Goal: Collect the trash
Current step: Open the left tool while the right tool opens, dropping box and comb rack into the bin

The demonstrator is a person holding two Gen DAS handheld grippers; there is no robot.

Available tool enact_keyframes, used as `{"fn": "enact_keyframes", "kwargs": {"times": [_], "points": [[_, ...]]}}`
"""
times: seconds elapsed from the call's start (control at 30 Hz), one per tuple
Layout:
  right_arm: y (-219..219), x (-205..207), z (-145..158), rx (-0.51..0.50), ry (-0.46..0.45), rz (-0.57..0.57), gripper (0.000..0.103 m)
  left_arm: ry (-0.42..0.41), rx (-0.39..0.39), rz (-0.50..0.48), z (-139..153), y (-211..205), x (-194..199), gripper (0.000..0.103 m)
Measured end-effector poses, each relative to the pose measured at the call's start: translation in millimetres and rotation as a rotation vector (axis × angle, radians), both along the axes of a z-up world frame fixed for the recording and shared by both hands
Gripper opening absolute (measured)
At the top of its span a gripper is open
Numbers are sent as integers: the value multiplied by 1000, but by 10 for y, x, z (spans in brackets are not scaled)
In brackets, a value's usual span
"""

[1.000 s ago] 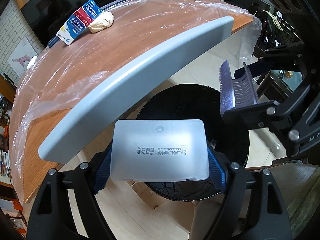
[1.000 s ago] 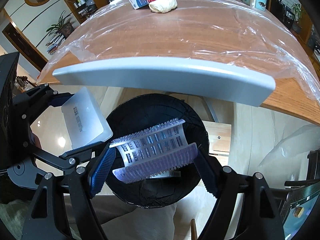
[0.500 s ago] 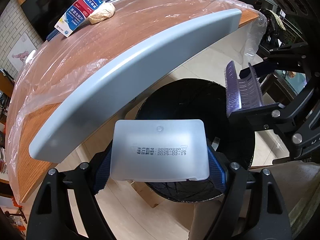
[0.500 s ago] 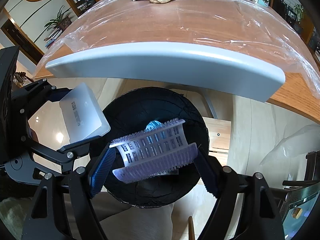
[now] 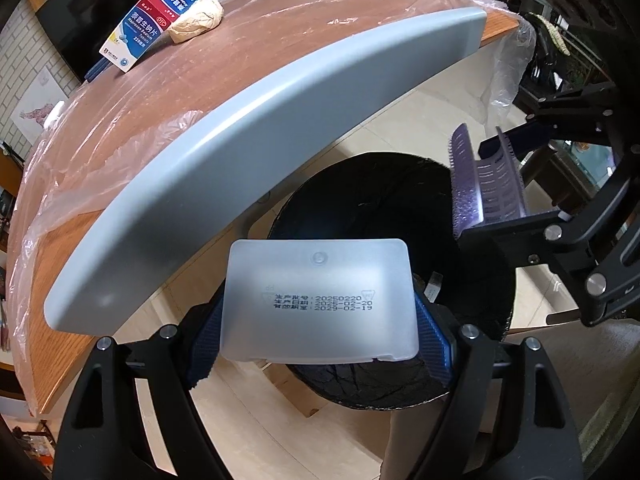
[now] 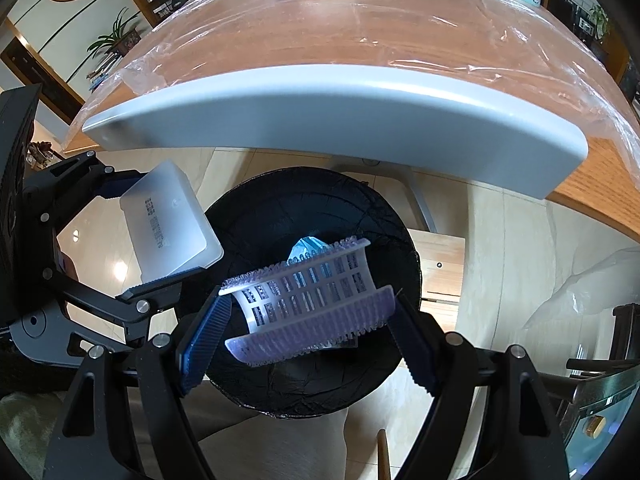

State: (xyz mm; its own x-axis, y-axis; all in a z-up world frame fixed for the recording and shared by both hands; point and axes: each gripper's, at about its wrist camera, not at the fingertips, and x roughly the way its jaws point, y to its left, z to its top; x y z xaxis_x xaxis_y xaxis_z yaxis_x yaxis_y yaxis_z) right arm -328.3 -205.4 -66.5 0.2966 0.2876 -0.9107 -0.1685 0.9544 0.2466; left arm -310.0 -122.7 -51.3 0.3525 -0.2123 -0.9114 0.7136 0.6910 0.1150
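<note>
One black bin, left tongs gripping one frosted lid, right tongs gripping one purple bristle strip

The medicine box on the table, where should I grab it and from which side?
Grip the box across its two broad printed faces, coming from its free near end. It is a flat carton lying tilted, with its far end against the paper wad, so that side is likely blocked.

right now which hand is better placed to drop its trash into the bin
Right. The right gripper holds the purple strip directly over the black bin, while the left gripper's white tray hangs over the bin's rim.
</note>
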Motion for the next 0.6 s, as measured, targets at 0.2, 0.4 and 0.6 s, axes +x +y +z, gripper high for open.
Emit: {"fn": "enact_keyframes", "kwargs": {"times": [0.2,0.4,0.6], "points": [[-140,19,-13,78,18,-71,92,52,-31,5,-28,29,58,88],[-154,23,-2,65,14,-70,92,79,-57,27,-22,78,104,88],[-131,11,31,64,5,-68,92,69,-53,23,-8,116,81,88]]}}
